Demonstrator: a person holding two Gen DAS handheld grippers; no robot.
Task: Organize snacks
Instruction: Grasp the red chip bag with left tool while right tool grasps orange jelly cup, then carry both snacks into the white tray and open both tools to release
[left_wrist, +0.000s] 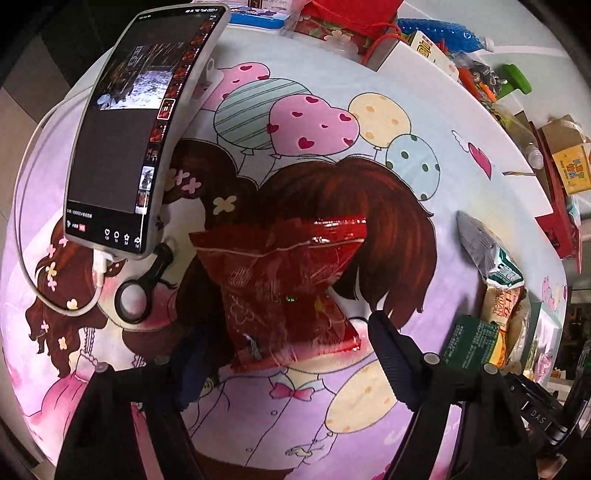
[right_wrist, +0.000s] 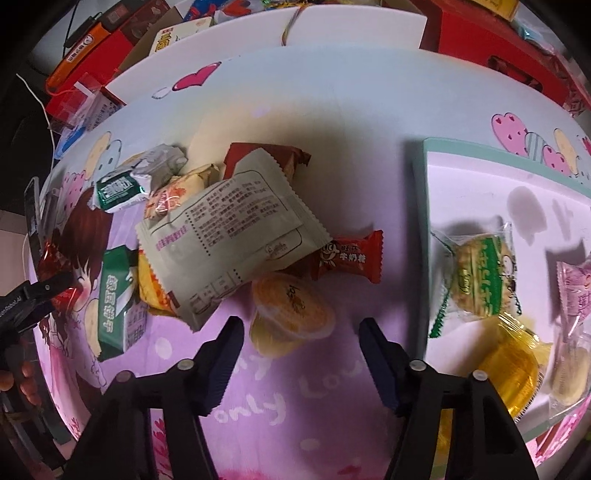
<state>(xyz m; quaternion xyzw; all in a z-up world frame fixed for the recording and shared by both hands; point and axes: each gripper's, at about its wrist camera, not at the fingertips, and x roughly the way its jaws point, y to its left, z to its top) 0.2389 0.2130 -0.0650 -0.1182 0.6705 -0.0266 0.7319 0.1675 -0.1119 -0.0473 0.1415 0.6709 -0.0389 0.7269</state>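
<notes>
My left gripper (left_wrist: 284, 336) has its fingers spread around a red zip bag (left_wrist: 288, 280) that stands between them on the cartoon cloth; whether the fingers touch it is unclear. My right gripper (right_wrist: 301, 328) is open and empty, just short of an orange jelly cup (right_wrist: 290, 314). Behind the cup lies a snack pile: a large pale packet (right_wrist: 236, 236), a red milk candy (right_wrist: 351, 258), green-and-white packets (right_wrist: 122, 302). A white tray (right_wrist: 480, 177) at the right holds a green-wrapped biscuit (right_wrist: 484, 280), a yellow jelly cup (right_wrist: 513, 365) and pink-wrapped snacks (right_wrist: 576, 288).
A phone on a stand (left_wrist: 136, 129) with a cable stands at the left. Red boxes (right_wrist: 491, 40), a white board (right_wrist: 354, 29) and packets crowd the table's far edge. The left gripper holding the red bag shows at the left in the right wrist view (right_wrist: 48, 288).
</notes>
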